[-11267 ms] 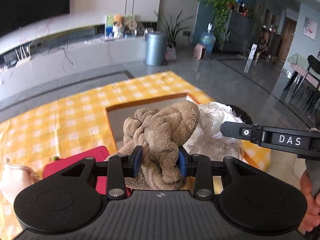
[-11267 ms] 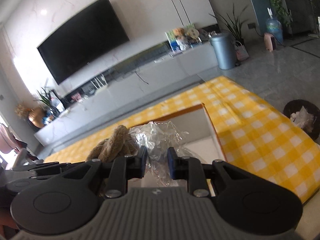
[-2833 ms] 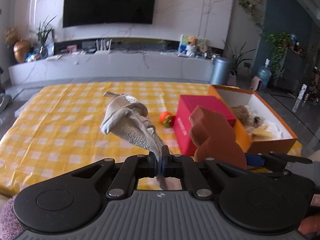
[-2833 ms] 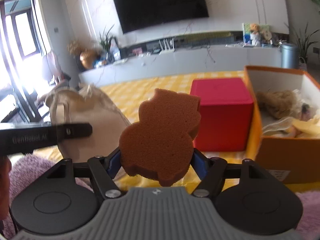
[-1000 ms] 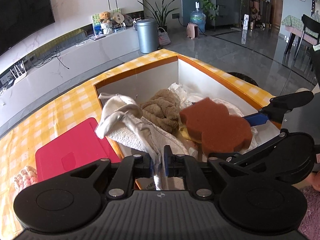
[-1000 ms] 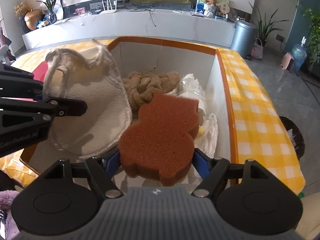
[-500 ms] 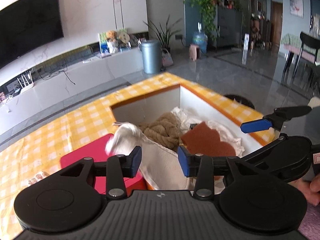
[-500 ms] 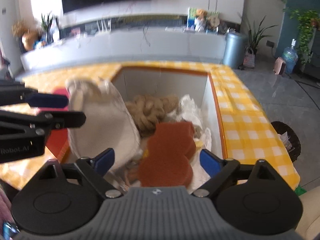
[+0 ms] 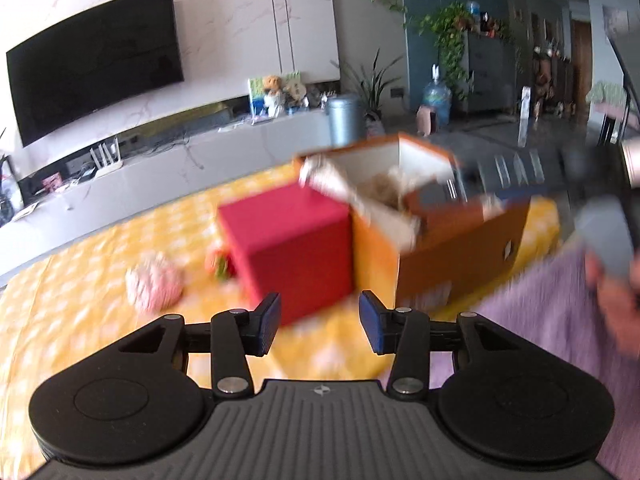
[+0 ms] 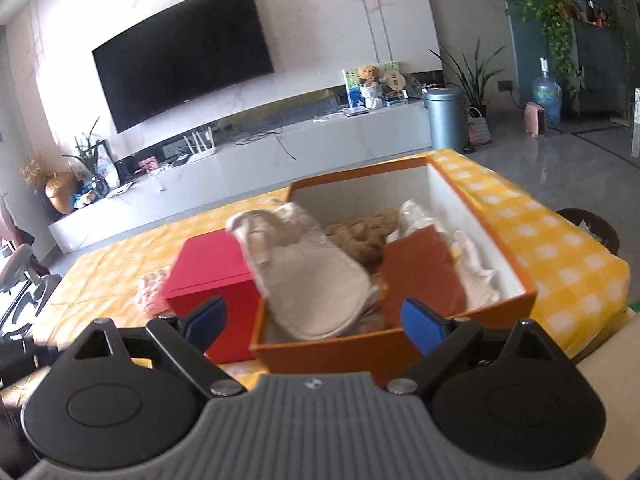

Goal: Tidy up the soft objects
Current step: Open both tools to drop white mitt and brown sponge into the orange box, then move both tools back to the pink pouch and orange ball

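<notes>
With the cream cloth (image 10: 316, 280), brown sponge (image 10: 420, 272) and tan towel (image 10: 360, 236) in the orange box (image 10: 328, 350), the pink soft item (image 9: 154, 286) remains on the table; the left gripper (image 9: 319, 320) is opening empty, the right gripper (image 10: 316, 318) spread empty.

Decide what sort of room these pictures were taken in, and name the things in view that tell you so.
Most likely a home living room. A large wall-mounted television hangs above a long low media console, with potted plants beside it, and a low table under a yellow checked cloth in front.
</notes>
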Demonstrator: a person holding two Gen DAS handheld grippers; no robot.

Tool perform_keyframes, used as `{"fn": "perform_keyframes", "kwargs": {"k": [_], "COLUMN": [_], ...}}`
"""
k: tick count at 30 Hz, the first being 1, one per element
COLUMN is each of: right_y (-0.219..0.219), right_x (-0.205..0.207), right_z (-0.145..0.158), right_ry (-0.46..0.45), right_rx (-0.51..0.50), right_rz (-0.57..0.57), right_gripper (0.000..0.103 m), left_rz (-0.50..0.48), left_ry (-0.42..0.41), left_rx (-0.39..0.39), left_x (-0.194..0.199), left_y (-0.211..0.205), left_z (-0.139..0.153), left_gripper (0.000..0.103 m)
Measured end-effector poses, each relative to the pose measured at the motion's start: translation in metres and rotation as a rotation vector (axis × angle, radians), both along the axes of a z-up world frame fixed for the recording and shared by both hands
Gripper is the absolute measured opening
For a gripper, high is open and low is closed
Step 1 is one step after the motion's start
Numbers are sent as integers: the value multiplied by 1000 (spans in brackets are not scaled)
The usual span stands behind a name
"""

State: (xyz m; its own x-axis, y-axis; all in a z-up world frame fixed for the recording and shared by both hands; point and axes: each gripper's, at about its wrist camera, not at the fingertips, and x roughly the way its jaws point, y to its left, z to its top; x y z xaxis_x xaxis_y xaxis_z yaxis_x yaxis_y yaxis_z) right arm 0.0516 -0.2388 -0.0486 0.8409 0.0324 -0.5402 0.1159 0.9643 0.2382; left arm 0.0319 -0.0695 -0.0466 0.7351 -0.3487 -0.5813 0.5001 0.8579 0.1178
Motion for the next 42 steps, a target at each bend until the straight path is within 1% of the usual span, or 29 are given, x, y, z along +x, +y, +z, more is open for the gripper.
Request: {"fn": "perform_keyframes", "kwargs": {"k": [2, 4, 7, 9, 13, 14, 17, 19, 21, 24, 27, 29, 32, 36, 42], "right_y": [10, 17, 24, 29, 34, 35, 39, 42, 46, 52, 56, 61, 69, 81, 107], "right_x": [-1, -2, -6, -8, -11, -13, -13, -13, -11, -8, -4, -1, 6, 18, 36], "right_z": [1, 3, 3, 2, 1, 1, 1, 1, 0, 0, 0, 0, -1, -3, -4], "right_ry": [-1, -7, -21, -21, -15, -15, -11, -9, -3, 4, 10, 16, 25, 36, 39], "right_rx": [-11, -18, -31, -43, -50, -56, -74, -85, -96, -110, -119, -134, -150, -168, -180], "right_rz": [17, 25, 30, 27, 22, 21, 19, 20, 25, 30, 44, 52, 70, 97, 161], "right_gripper": [92, 92, 92, 92, 92, 92, 92, 92, 92, 92, 92, 92, 92, 92, 92], "left_rz": [25, 41, 6, -14, -37, -43, -46, -44, -45, -38, 12, 56, 106, 145, 216], "left_ry": [14, -6, -42, -53, -15, -3, 16, 41, 47, 42, 28, 45, 78, 93, 127], "left_rx": [17, 48, 120, 140, 203, 209, 208, 221, 228, 200, 125, 70, 16, -32, -51], "left_x": [-10, -20, -30, -32, -33, -39, -37, -35, -35, -34, -29, -22, -13, -3, 24], "left_y": [4, 2, -5, -10, -14, -11, -11, -12, -12, -7, 4, 15, 31, 49, 79], "left_z": [-12, -24, -32, -34, -50, -58, -62, -67, -70, -67, -54, -47, -39, -28, -15], "left_gripper": [51, 51, 51, 51, 51, 51, 51, 51, 51, 51, 51, 51, 51, 51, 51]}}
